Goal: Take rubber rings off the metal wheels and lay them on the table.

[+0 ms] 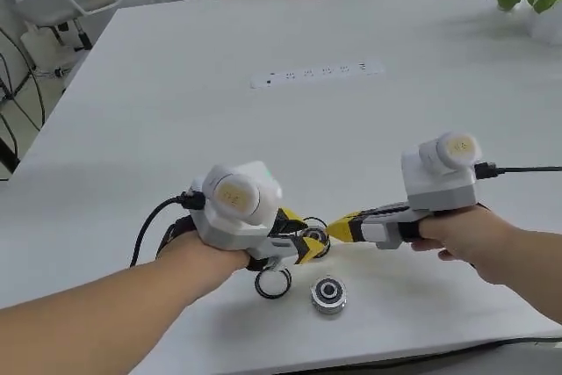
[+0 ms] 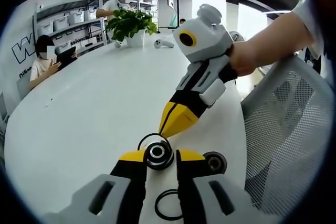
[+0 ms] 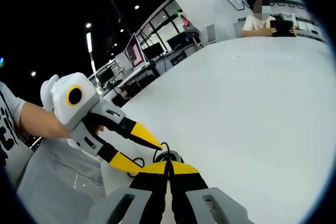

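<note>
Gripping the held wheel [image 2: 159, 152] from either side, the left gripper [image 2: 158, 160] stands part-open at the lower centre of the left gripper view. Its two yellow jaws bear on the wheel's rim.

The right gripper [image 3: 168, 167] has its jaws brought fully together, with the tips meeting at the top edge of that wheel. There the rubber ring [image 2: 142, 141] rises as a black loop, partly off the rim. It appears to be nipped between the tips, though the contact is too small to confirm.

Both tools sit low at the lower centre of the head view. Whether the held wheel rests on the table [image 1: 263, 147] or hangs just above it cannot be told. Below them lie a bare wheel [image 1: 328, 295] and, just beside it, a loose ring [image 2: 157, 203].

Risks, as judged:
1. The pinch is at the extreme tips on thin rubber. A pull could let the ring slip out and snap back onto the rim.
2. The ring will be stretched as it clears. If it is released under tension it could flick away, and the near table edge at the bottom of the head view is close.
3. The left hold is on round, smooth metal. A pull off the wheel's axis could twist or squeeze the wheel out of the jaws, and it could then roll or strike the bare wheel.
</note>
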Available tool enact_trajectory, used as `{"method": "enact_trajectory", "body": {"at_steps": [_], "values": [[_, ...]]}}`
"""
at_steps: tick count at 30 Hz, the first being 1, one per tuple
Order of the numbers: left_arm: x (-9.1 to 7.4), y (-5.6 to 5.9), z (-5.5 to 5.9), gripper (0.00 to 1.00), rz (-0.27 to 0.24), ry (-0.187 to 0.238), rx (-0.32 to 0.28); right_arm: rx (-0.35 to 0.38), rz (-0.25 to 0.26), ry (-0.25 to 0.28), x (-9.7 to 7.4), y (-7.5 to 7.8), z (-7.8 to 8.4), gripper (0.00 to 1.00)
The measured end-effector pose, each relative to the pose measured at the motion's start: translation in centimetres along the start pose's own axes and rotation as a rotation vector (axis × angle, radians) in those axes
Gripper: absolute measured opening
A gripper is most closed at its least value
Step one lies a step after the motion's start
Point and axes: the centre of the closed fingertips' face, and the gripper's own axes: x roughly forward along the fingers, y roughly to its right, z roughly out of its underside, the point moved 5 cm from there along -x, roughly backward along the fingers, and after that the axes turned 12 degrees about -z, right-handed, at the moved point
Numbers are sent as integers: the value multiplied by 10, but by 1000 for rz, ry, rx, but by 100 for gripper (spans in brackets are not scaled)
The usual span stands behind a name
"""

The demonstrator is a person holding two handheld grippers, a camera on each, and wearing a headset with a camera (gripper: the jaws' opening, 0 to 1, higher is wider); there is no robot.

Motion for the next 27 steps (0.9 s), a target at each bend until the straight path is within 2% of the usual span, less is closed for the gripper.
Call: {"method": "enact_trajectory", "body": {"at_steps": [10, 18, 27], "values": [[-14, 4, -4, 24, 16, 32, 3, -2, -14, 6, -2, -11, -2, 0], [-28, 0, -7, 32, 11, 64, -14, -6, -26, 11, -4, -21, -4, 0], [-46, -4, -9, 40, 6, 89, -34, -8, -30, 26, -6, -25, -8, 0]]}}
